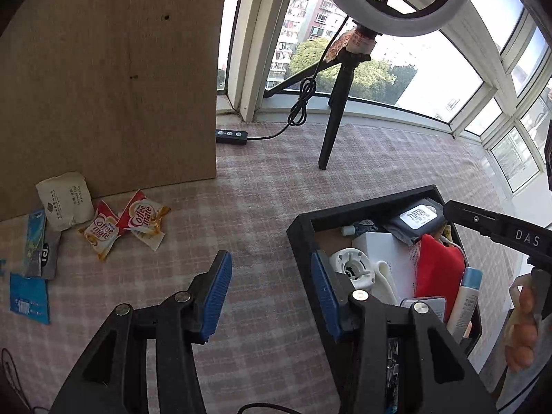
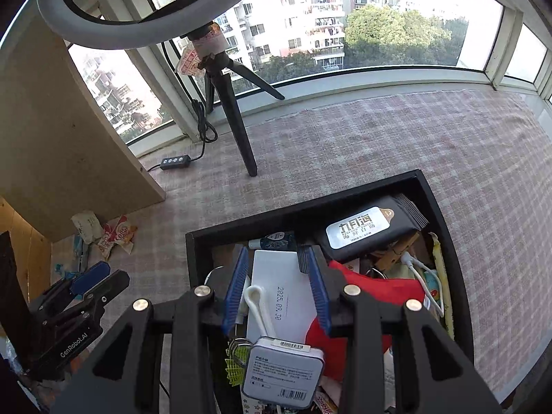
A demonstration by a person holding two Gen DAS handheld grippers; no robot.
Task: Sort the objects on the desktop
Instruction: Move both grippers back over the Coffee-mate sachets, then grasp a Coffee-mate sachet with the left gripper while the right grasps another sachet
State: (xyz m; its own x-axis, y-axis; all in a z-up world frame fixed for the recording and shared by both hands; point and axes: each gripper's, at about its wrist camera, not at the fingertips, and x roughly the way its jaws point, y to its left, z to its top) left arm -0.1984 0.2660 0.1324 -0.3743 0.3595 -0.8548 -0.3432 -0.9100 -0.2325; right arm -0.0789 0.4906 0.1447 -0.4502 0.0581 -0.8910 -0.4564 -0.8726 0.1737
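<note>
A black box [image 2: 303, 203] [image 1: 362, 203] holds mixed items: a white carton [image 2: 279, 296], a black snack packet [image 2: 369, 231], a red pouch [image 2: 372, 289], a white-and-grey device [image 2: 283, 372]. My right gripper [image 2: 276, 289] hangs open and empty over the white carton. My left gripper [image 1: 272, 296] is open and empty above the checked cloth, its right finger over the box's left wall. Two Coffee mate sachets [image 1: 127, 224], a beige packet [image 1: 65, 200] and blue packets [image 1: 29, 296] lie at the left by the cardboard.
A cardboard panel [image 1: 110, 79] stands at the back left. A ring light on a tripod [image 1: 334, 117] stands behind the box, its cable and controller [image 1: 231, 137] on the cloth. Windows [image 2: 379, 34] bound the far side.
</note>
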